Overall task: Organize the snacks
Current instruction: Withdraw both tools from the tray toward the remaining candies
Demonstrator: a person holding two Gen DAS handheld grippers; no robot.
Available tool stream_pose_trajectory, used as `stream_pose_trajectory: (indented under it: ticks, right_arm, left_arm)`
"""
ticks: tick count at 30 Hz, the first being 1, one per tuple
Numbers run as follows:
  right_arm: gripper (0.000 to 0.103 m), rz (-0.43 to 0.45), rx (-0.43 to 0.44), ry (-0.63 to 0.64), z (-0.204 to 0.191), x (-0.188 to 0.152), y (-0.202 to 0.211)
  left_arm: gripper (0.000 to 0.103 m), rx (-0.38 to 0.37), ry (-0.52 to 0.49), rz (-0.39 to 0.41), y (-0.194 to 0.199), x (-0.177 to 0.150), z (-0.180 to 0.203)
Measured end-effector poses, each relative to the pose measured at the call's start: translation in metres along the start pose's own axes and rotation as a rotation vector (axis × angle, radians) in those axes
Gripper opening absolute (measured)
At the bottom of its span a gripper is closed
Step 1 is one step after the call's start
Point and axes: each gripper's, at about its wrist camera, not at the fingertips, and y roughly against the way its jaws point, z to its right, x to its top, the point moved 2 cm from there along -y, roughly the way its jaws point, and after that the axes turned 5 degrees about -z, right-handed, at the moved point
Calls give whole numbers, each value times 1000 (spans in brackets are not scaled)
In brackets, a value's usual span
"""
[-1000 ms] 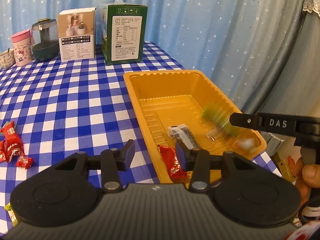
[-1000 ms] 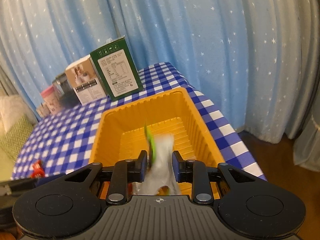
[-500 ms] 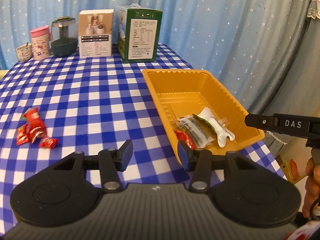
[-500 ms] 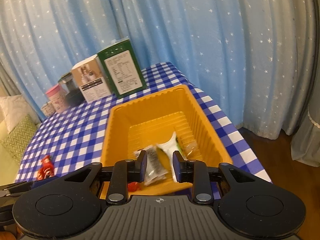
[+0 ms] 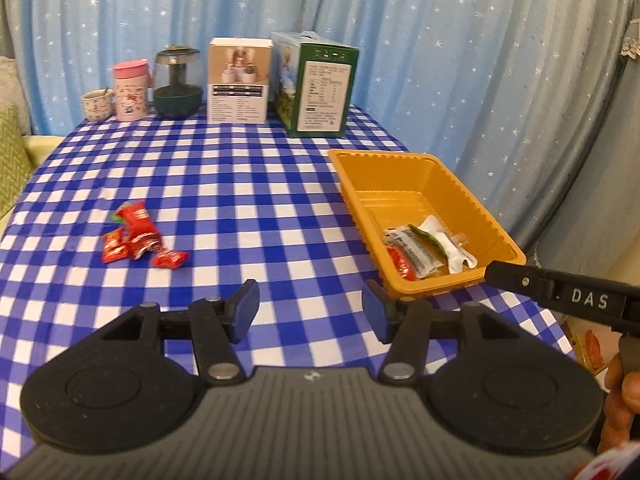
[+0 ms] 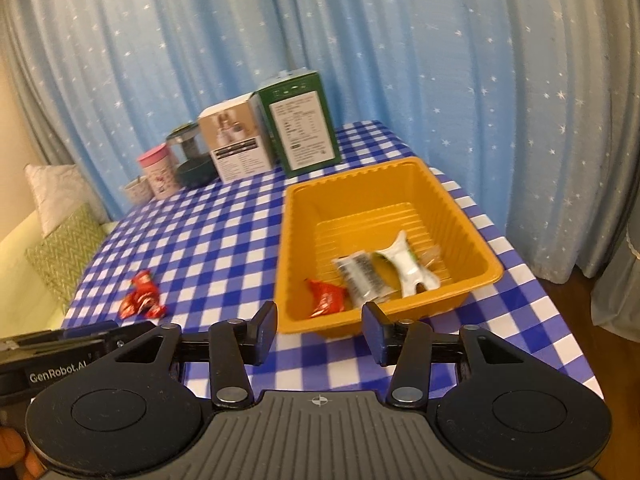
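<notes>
Both claws, left claw (image 5: 311, 311) and right claw (image 6: 319, 333), have backed off the orange tray (image 6: 478, 240), jaws just opening, empty; lettering reads "DAS", "GenRobot.AI"

Tray (image 5: 460, 188): orange plastic, ribbed, semi-gloss. Tablecloth (image 5: 248, 184): blue/white check, smooth w/ slight sheen. Red sweets (image 5: 136, 236): shiny foil wrappers. Boxes (image 5: 240, 80): printed cardboard. Curtain (image 5: 440, 40): thin cloth. Left gripper (image 5: 311, 311) and right gripper (image 6: 319, 330): matt black plastic, metal pins.

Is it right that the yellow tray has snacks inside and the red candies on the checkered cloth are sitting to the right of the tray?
Not quite. The red candies lie left of the yellow tray, as the left wrist view shows. The tray does hold snacks.
</notes>
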Motion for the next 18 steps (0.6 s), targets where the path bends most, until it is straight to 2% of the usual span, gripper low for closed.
stream_pose_trajectory:
  ticks: [9,18]
  right_arm:
    - [49,-13,36,48,-36,-17,4]
    - [49,-41,72,111,-63,-29,-3]
  left_arm:
    - [61,54,24,14,30,-17,-33]
    - [61,126,83,1,45,-34,-77]
